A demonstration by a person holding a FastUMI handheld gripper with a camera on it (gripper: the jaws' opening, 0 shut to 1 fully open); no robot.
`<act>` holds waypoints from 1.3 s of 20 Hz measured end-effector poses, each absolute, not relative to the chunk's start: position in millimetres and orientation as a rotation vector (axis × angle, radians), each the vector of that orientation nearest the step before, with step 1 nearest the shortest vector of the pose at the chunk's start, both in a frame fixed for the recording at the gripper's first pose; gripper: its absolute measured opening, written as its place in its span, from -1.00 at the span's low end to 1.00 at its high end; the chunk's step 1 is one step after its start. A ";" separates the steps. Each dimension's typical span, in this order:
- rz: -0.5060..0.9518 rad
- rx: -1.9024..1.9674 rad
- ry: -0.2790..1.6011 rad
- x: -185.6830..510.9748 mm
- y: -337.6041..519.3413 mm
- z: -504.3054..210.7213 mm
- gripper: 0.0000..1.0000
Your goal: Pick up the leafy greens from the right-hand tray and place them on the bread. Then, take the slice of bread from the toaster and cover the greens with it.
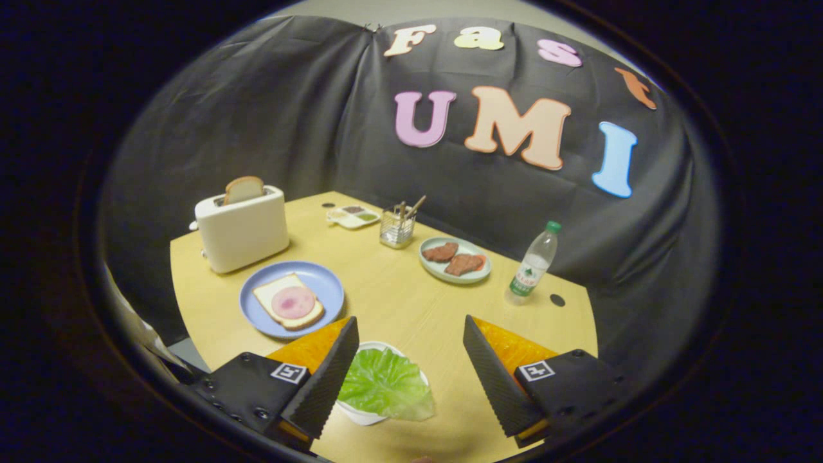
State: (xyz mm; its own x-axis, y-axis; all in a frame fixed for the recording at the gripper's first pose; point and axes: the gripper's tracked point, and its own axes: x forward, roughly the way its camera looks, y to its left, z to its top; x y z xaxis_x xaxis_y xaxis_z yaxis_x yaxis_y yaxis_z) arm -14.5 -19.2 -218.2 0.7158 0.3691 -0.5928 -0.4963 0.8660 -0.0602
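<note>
Up close, the tongs [411,360] hang over the near edge of a wooden table [398,302], their two fingers spread wide apart and pinching nothing. Between the fingers, closer to the left one, lies a leaf of lettuce [386,386] on a small white dish [360,415]. The left finger overlaps the dish's left rim in this view, while the right finger stands well clear of the leaf, with bare tabletop between them.

Beyond the left finger sits a blue plate [292,298] carrying a slice of bread [288,301] topped with a round pink piece of ham [293,302]. Farther back on the left stands a white toaster [242,229], with a second slice of bread [244,190] sticking up out of its slot.

Toward the far middle of the table are a small divided dish of sauces [352,217] and a wire holder with utensils [397,226]. Right of those, a pale oval plate [454,259] holds two brown pieces of meat. Farther right, a plastic water bottle [532,263] with a green cap stands upright near the table's right edge. Black cloth closes off the booth behind the table.
</note>
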 end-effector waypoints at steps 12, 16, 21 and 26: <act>0.616 -0.309 0.883 -39.7 -11.4 -341.1 1.00; 0.631 -0.315 0.947 -45.1 -8.8 -360.7 1.00; 0.646 -0.275 1.049 -58.8 -4.7 -373.1 0.86; 0.634 -0.231 1.084 -64.9 -2.6 -371.5 0.22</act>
